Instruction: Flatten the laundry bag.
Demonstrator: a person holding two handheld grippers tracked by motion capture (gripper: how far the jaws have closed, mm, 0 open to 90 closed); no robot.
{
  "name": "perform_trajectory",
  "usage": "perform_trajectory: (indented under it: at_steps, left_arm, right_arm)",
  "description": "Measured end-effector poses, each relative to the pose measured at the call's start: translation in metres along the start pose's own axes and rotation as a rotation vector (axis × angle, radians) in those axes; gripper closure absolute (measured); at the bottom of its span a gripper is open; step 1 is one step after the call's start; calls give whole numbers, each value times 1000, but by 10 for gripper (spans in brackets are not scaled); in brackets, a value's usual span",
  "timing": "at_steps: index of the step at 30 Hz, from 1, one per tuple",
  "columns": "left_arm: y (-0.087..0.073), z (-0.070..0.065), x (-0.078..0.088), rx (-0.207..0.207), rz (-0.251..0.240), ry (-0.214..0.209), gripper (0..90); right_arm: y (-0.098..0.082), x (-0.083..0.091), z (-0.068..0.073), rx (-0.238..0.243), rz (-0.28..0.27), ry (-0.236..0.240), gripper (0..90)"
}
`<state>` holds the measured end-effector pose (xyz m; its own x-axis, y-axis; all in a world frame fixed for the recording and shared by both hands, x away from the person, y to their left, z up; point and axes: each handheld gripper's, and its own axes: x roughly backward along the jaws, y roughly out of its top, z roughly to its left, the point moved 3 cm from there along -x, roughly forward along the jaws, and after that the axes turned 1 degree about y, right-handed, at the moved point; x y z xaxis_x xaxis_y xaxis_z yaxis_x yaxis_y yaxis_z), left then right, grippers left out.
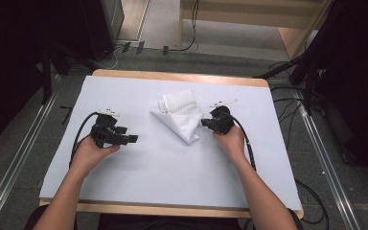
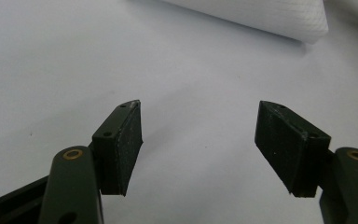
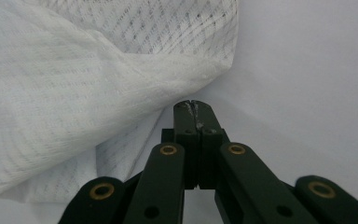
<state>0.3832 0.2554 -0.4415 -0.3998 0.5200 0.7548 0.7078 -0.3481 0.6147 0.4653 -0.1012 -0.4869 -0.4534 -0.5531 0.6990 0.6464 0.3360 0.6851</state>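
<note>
White mesh cloth (image 1: 179,115), crumpled, folded, mid-table

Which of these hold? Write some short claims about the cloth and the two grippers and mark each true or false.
1. The left gripper is open with nothing between its jaws. True.
2. The right gripper is wide open. False: its jaws are shut together, with no cloth seen between the tips.
3. The cloth is spread flat over the whole table. False: it lies bunched and folded near the middle.
4. The right gripper is beside the cloth's edge. True.
5. The left gripper rests on the cloth. False: it is apart from it, over bare table.
</note>
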Motion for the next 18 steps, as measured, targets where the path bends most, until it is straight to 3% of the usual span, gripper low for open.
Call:
perform_trajectory:
  at_steps: [3,18]
  left_arm:
    - [-1,1,0,7,0,2,327]
    - [-2,9,5,31,-10,17,327]
  right_arm:
    - [-1,-3,0,-14,4,3,900]
    - [9,5,19,20,-49,42,900]
